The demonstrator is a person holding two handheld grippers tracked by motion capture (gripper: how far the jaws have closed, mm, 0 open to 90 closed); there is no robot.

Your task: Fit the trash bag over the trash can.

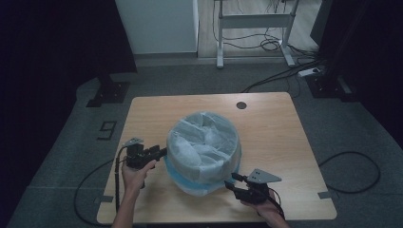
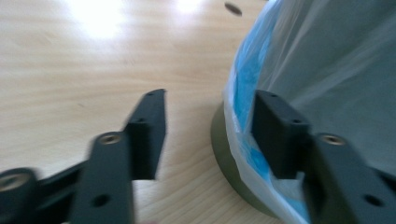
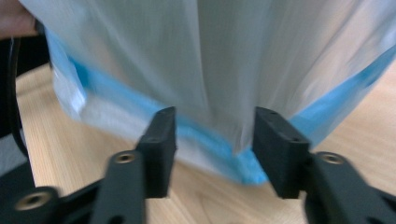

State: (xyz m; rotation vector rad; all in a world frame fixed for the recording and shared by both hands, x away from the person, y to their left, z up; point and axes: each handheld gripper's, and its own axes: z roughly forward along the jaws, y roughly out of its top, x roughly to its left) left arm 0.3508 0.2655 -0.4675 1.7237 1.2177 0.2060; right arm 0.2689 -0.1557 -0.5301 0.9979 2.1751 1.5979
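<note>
Presently we list: bin (image 1: 223, 178) with white-and-blue liner bag (image 1: 204, 142), mid-bench (image 1: 275, 118); left claw (image 1: 164, 152) and right claw (image 1: 230, 180) parted beside its skirt, gripping nothing.

Lined bin (image 1: 204, 152) on table (image 1: 275, 123), between left gripper (image 1: 159, 153) and right gripper (image 1: 232, 181)
</note>
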